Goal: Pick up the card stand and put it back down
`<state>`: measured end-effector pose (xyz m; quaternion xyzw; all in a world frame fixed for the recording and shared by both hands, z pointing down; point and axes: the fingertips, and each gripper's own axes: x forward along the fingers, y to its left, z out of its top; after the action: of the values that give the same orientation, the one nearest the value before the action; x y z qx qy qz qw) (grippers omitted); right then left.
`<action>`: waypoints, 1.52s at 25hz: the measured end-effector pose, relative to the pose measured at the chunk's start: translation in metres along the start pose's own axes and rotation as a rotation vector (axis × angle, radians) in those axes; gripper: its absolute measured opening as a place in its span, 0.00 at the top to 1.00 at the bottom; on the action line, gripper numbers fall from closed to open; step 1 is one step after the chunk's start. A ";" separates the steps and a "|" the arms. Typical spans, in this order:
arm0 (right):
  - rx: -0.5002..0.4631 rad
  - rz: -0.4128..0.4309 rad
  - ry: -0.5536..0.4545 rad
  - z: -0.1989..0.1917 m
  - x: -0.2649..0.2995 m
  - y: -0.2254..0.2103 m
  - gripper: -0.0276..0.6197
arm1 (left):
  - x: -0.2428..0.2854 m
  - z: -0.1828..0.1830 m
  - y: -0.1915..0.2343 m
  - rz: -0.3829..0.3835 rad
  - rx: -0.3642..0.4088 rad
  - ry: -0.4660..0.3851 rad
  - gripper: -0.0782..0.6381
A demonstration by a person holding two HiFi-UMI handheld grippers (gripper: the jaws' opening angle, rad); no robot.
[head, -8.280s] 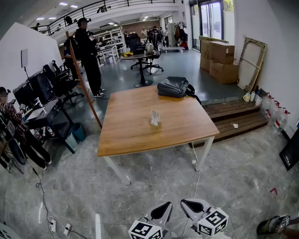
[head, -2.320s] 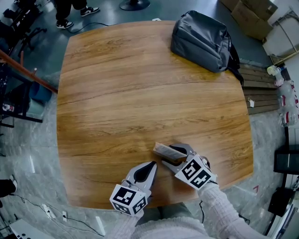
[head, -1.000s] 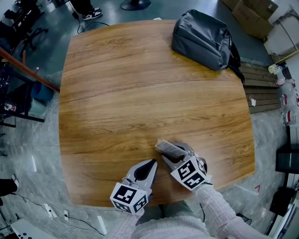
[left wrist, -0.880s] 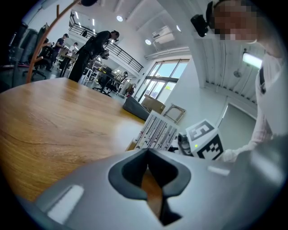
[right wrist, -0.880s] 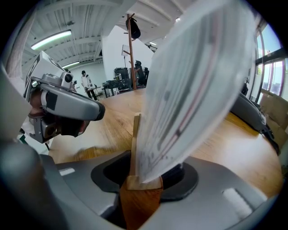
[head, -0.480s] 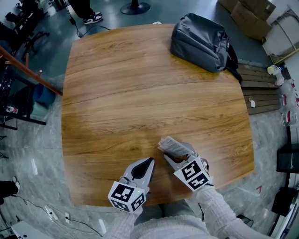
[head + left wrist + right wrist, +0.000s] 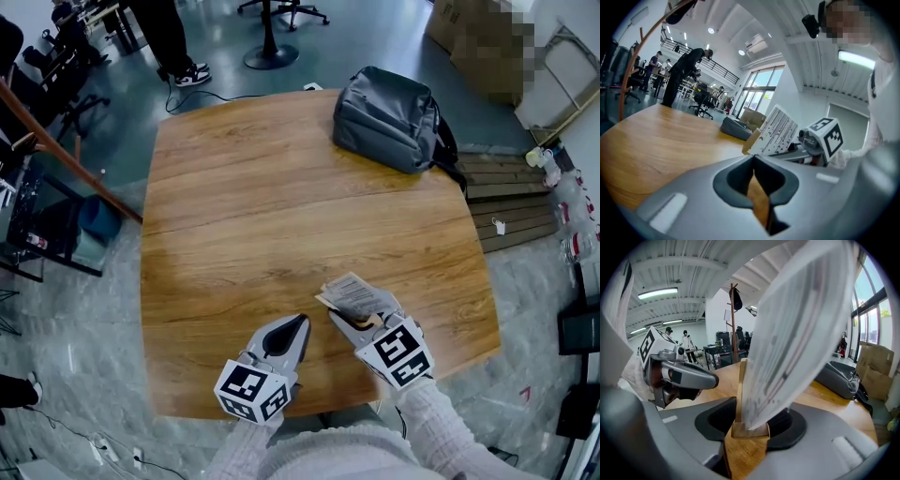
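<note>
**Q:** Place, by type?

**A:** I log an open-plan office or studio. Far of my wooden table (image 7: 281, 216): swivel chairs (image 7: 704, 104), mezzanine railing (image 7: 723, 71), tall glazed doors (image 7: 757, 93). Left: black desk with gear (image 7: 37, 211). Far right: cardboard boxes (image 7: 752, 115).

**Q:** Floor?

**A:** Grey polished stone (image 7: 84, 309).

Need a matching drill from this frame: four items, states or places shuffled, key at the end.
Items:
1. card stand
2. grey backpack
3. left hand-held gripper
4. right hand-held gripper

States or places:
A. jaws together, nothing between them
B. lying at the far right corner of the table
C. shut on a wooden base
D. tilted, gripped at its base, printed card facing up

Pairs: 1-D, 2-B, 3-A, 4-C
</note>
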<state>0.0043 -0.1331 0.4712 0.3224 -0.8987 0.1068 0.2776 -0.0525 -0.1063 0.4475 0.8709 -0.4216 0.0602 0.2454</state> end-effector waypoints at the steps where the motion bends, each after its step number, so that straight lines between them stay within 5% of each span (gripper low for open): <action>1: 0.001 0.002 -0.008 0.006 -0.006 0.001 0.67 | -0.002 0.006 -0.002 0.000 0.011 -0.005 0.88; 19: -0.018 0.026 -0.137 0.054 -0.071 0.010 0.67 | -0.019 0.059 -0.034 0.013 0.143 -0.101 0.88; 38: -0.039 0.030 -0.127 0.054 -0.069 0.024 0.67 | -0.023 0.054 -0.038 -0.007 0.138 -0.081 0.88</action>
<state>0.0099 -0.0988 0.3868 0.3095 -0.9211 0.0730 0.2244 -0.0438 -0.0960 0.3783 0.8889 -0.4229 0.0531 0.1679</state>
